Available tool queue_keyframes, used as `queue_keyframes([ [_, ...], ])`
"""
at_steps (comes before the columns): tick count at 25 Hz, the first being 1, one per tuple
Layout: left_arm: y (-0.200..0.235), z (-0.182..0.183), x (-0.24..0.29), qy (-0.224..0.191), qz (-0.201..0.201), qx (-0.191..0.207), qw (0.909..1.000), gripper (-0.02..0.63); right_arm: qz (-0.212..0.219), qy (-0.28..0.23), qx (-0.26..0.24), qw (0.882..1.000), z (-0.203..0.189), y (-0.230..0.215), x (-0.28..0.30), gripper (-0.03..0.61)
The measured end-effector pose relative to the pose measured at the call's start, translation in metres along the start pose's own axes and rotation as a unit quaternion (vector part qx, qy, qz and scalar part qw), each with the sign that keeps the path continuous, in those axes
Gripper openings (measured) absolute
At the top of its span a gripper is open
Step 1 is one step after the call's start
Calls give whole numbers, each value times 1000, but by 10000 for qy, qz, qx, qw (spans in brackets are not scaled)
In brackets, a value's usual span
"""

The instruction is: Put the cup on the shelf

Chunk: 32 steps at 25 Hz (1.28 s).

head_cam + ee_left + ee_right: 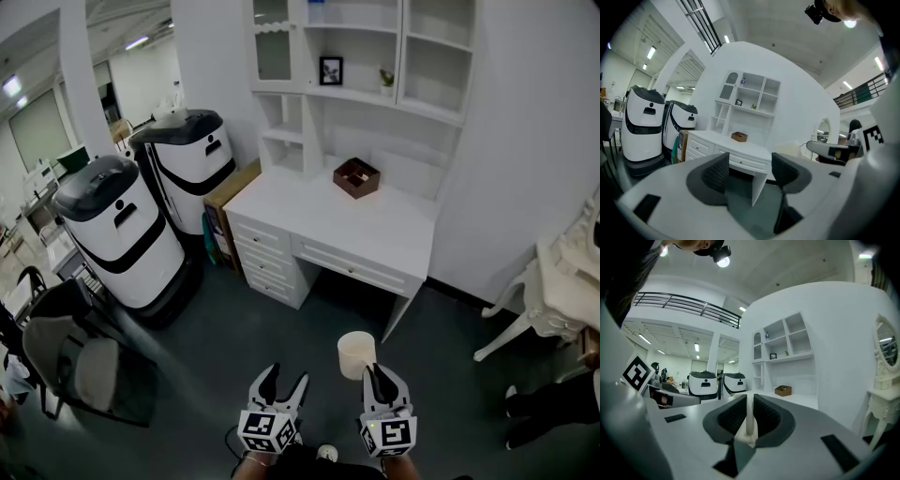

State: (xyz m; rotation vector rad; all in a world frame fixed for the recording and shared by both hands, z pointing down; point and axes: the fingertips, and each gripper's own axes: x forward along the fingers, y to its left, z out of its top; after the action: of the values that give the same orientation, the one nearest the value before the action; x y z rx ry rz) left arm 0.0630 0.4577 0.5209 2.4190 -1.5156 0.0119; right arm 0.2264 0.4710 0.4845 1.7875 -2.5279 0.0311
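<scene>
A cream cup (356, 354) hangs low over the dark floor, in front of the white desk (319, 220) with its shelf unit (361, 56). My right gripper (380, 373) is shut on the cup's wall. In the right gripper view the thin cream wall (750, 420) stands pinched between the ribbed pads (736, 416), with the shelves (787, 341) far ahead. My left gripper (286, 377) is beside it on the left, open, with nothing between its jaws (747, 164). The cup (790, 149) also shows at the right of the left gripper view.
A brown box (356, 176) sits on the desk top; a small picture frame (330, 70) and a plant (386, 80) stand on the shelf. Two white-and-black machines (117, 230) (187, 159) stand left of the desk. A black chair (84, 366) is at left, a white ornate table (562, 281) at right.
</scene>
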Motion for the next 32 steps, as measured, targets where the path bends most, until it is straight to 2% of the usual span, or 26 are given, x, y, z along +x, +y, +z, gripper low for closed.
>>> queue_keyframes([
  [6, 19, 12, 21, 35, -252, 47, 9997, 310, -78, -205, -112, 9997, 19, 8, 28, 55],
  [16, 79, 23, 39, 176, -412, 123, 9989, 330, -210, -441, -284, 9984, 31, 35, 82, 55],
  [25, 122, 21, 50, 383, -153, 26, 9991, 330, -74, -457, -326, 9984, 33, 42, 123, 54],
  [32, 148, 24, 94, 429, 219, -79, 9988, 330, 286, -376, -212, 9987, 23, 21, 186, 54],
])
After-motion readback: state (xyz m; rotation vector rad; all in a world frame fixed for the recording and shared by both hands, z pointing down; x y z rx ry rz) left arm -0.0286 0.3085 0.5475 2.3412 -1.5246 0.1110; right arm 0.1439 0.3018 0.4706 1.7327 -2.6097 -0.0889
